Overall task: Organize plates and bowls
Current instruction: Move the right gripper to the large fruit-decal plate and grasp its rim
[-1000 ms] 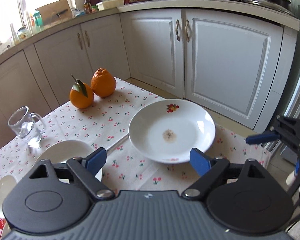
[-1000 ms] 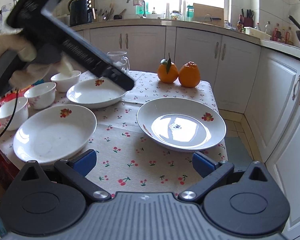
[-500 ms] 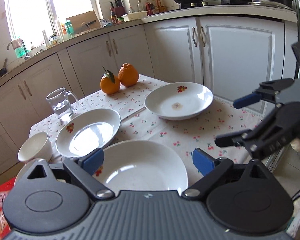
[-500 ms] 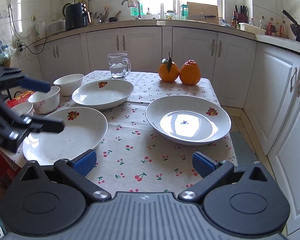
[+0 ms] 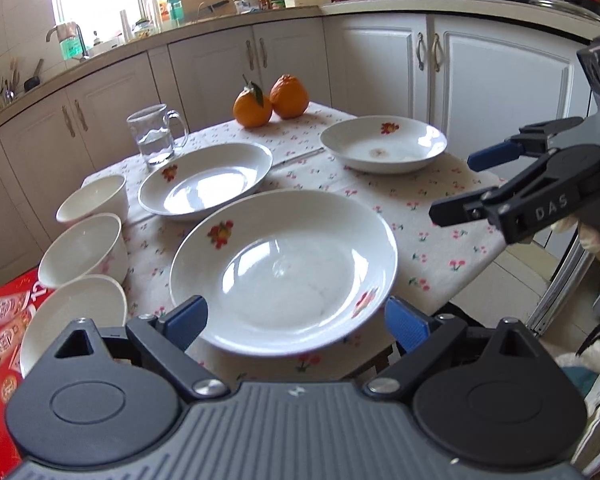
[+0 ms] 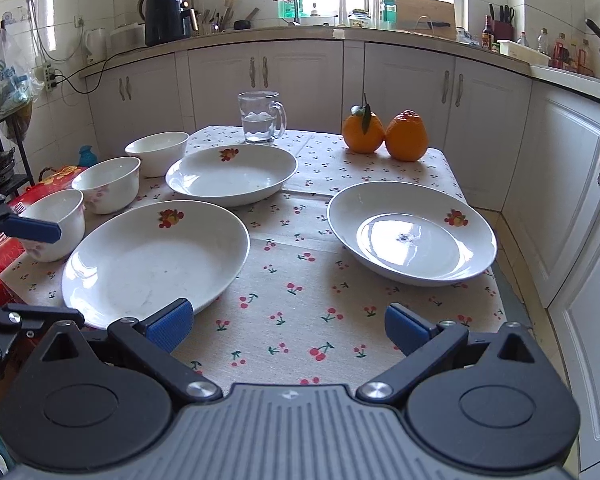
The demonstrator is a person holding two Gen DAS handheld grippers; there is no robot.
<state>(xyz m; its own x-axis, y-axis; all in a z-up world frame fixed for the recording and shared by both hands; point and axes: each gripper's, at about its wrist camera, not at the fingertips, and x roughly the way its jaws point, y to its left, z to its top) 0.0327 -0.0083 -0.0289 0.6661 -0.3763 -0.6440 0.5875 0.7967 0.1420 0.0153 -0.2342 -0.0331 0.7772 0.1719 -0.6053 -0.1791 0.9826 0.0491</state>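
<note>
Three white flowered plates lie on the cherry-print tablecloth: a near-left plate, a far plate, and a right plate. Three white bowls stand along the left edge. My left gripper is open and empty, at the near-left plate's front rim. My right gripper is open and empty above the table's front edge; it also shows in the left wrist view.
A glass mug of water and two oranges stand at the table's far side. A red box sits left of the table. White kitchen cabinets run behind and to the right.
My left gripper has swung back and left from the right plate to the near-left plate's front rim. My right gripper has hardly moved; both stay open.
</note>
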